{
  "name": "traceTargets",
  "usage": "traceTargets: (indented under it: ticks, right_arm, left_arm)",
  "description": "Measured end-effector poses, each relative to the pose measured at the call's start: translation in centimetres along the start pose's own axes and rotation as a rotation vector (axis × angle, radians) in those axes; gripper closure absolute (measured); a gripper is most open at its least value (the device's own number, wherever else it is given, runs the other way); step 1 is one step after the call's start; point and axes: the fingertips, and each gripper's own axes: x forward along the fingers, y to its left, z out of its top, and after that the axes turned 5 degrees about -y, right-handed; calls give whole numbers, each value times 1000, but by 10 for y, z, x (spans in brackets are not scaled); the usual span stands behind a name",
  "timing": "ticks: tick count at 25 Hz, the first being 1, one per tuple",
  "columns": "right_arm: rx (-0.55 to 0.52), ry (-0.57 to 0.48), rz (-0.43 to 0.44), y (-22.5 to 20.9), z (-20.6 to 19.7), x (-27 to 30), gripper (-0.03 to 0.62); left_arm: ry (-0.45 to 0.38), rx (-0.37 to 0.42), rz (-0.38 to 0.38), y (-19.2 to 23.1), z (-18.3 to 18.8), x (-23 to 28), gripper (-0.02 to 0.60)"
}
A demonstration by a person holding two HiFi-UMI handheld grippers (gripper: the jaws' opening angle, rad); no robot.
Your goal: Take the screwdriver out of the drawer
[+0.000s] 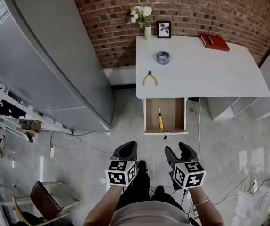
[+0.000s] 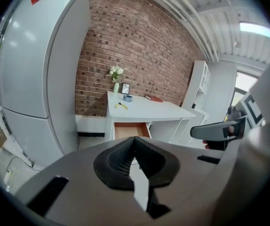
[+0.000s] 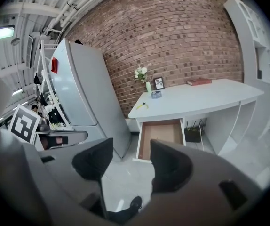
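The desk's drawer (image 1: 176, 115) stands pulled open, and a screwdriver (image 1: 161, 119) with a yellow handle lies inside on its wooden bottom. Both grippers hang low over the floor, well short of the drawer. My left gripper (image 1: 126, 150) is shut with nothing in it, its jaws meeting in the left gripper view (image 2: 135, 140). My right gripper (image 1: 180, 153) is open and empty, a clear gap showing between its jaws (image 3: 131, 157). The drawer (image 2: 125, 130) (image 3: 161, 134) appears far ahead in both gripper views; I cannot make out the screwdriver there.
On the white desk (image 1: 219, 69) lie yellow pliers (image 1: 149, 79), a tape roll (image 1: 162, 57), a red book (image 1: 214, 42), a flower vase (image 1: 147, 30) and a photo frame (image 1: 163, 29). A tall grey fridge (image 1: 45, 60) stands left. A chair (image 1: 41, 199) and floor cables (image 1: 78, 140) are nearby.
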Motion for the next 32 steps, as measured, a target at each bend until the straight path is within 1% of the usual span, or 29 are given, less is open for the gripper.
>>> traceTargets:
  ticks: [5,10,15,18,21,25,28,32]
  right_arm:
    - [14,47,-43,-7,12,50,361]
    - [47,64,-90,-15,21,88,361]
    - [60,94,-126,-26,22,115,361]
    - [67,117,-124,-29,12,134,361]
    - [50,162,-127,-36,1,151,361]
    - [29,215,-136,-50,-10,176,361]
    - [19,253,-144,-59,-25,197,361]
    - [25,293,-145,-70,-44,222,361]
  left_arm:
    - [25,-6,-23,33,17,35,588]
    - [49,-20,-40,66,26,66,588]
    - [66,-39,-61,79,26,85,588]
    - [83,-42,-59,88,19,89,588]
    - [103,-44,-53,94,13,92,588]
    - [129,-40,-69,95,7,104,588]
    - [150,-37,-81,96,-4,117,588]
    - [178,-40,-76,97,-22,133,588]
